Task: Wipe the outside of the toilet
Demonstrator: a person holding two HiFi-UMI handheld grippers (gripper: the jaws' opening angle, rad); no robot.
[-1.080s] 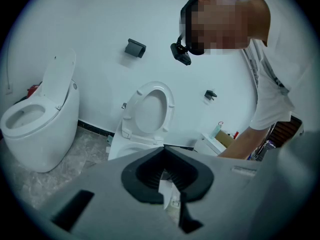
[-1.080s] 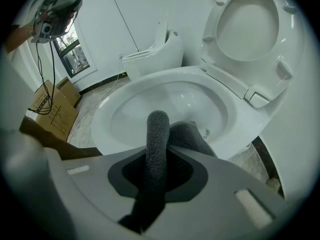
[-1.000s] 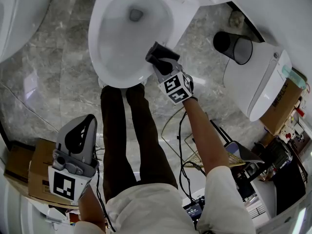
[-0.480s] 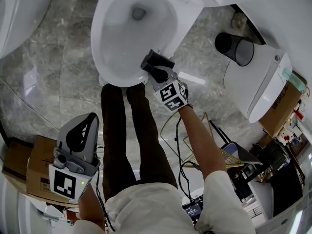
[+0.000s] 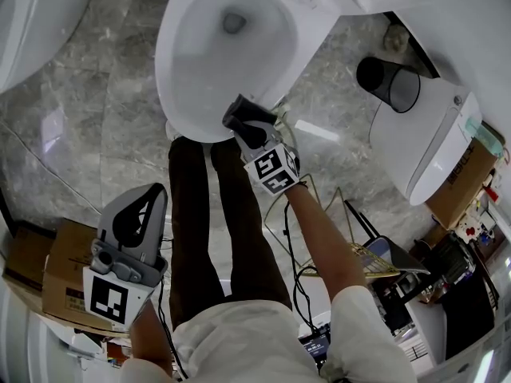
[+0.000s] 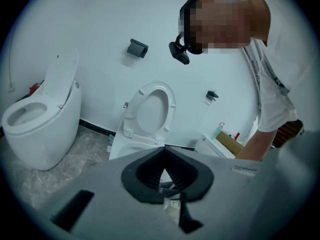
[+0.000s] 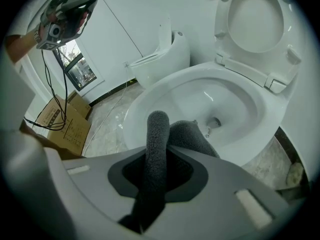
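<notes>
The white toilet [image 5: 177, 94] stands open at the top of the head view, its seat lid [image 7: 255, 19] raised. My right gripper [image 5: 249, 126] is shut on a dark grey cloth [image 5: 242, 115] that is pressed against the outer front-right rim of the bowl. In the right gripper view the cloth [image 7: 157, 139] sticks up between the jaws, with the bowl rim [image 7: 150, 94] just beyond it. My left gripper [image 5: 146, 194] hangs low at the left, far from the toilet. Its jaws meet with nothing between them, and it points at the toilet [image 6: 150, 109] from a distance.
A black waste bin [image 5: 387, 80] and a second toilet [image 5: 431, 134] stand at the right, and a third toilet [image 5: 24, 14] at the top left. A cardboard box [image 5: 56, 270] sits at the lower left. Cables [image 5: 291, 230] trail on the marble floor beside the person's legs [image 5: 215, 222].
My right gripper has slid the cloth leftward along the bowl's outer rim towards its front. The left gripper has stayed where it was.
</notes>
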